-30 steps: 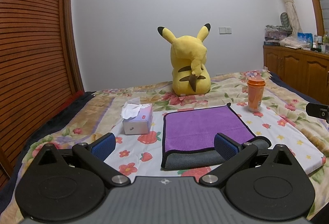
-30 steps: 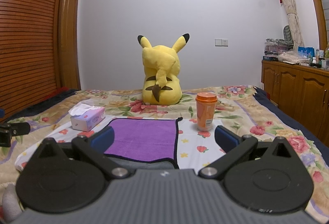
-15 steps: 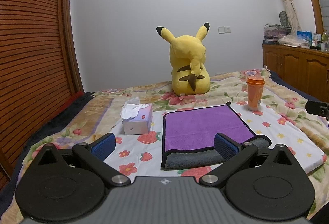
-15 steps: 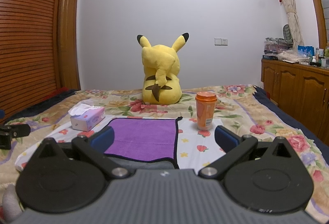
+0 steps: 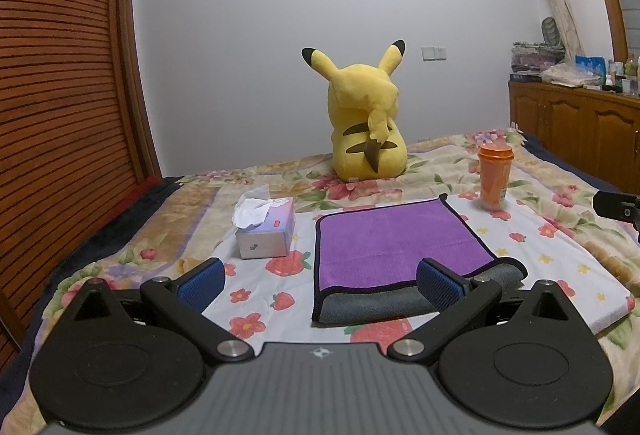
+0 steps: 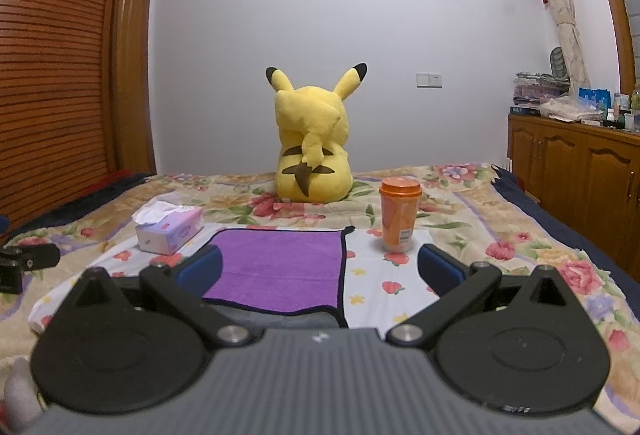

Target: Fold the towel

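Note:
A purple towel (image 5: 394,241) with black trim and a grey underside lies folded on a white strawberry-print cloth (image 5: 256,299) on the bed. Its grey fold faces me. It also shows in the right wrist view (image 6: 280,267). My left gripper (image 5: 320,281) is open and empty, held above the cloth just before the towel's near left edge. My right gripper (image 6: 320,269) is open and empty, above the towel's near right corner. Neither gripper touches the towel.
A tissue box (image 5: 266,231) stands left of the towel. An orange cup (image 5: 495,177) stands at its far right corner. A yellow plush toy (image 5: 366,127) sits behind. A slatted wooden wall (image 5: 60,95) is on the left and wooden cabinets (image 5: 576,131) are on the right.
Both views have shifted only slightly. The towel lies as before and both grippers stay open.

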{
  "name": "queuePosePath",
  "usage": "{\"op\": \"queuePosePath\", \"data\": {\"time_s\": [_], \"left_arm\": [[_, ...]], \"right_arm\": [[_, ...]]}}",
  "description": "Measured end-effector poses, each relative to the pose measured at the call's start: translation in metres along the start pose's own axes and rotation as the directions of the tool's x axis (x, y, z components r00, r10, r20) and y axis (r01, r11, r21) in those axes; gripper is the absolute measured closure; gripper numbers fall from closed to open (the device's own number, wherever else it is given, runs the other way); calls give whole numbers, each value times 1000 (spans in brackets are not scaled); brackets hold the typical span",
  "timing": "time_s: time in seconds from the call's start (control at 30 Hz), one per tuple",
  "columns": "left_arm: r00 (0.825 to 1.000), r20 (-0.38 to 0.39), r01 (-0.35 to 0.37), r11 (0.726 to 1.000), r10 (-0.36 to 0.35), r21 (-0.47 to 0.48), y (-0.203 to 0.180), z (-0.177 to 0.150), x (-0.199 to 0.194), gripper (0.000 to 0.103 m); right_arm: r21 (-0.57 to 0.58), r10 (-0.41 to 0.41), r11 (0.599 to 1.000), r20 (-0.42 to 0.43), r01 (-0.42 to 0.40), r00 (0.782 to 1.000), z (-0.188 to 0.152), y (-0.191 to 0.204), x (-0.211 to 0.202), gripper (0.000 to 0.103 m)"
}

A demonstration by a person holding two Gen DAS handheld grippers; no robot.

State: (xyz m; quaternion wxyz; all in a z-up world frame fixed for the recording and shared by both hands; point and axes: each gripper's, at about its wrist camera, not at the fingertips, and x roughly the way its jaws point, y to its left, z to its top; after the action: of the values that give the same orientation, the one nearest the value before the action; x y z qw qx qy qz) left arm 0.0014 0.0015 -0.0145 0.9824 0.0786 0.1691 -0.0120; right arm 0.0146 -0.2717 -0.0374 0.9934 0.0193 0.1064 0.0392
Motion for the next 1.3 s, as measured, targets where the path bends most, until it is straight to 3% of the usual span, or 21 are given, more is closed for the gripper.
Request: {"op": "queuePosePath", "data": {"time_s": [0.67,1.3], "left_arm": [[993,-113,38,999,-37,12,-4,5,29,0],[984,-155,86,996,-83,12,1,13,71,0]], "right_arm": [[-42,31,999,-35,-33,999,0,10,23,0],[-62,49,996,-112,-56,993,-3,11,66,0]]}}
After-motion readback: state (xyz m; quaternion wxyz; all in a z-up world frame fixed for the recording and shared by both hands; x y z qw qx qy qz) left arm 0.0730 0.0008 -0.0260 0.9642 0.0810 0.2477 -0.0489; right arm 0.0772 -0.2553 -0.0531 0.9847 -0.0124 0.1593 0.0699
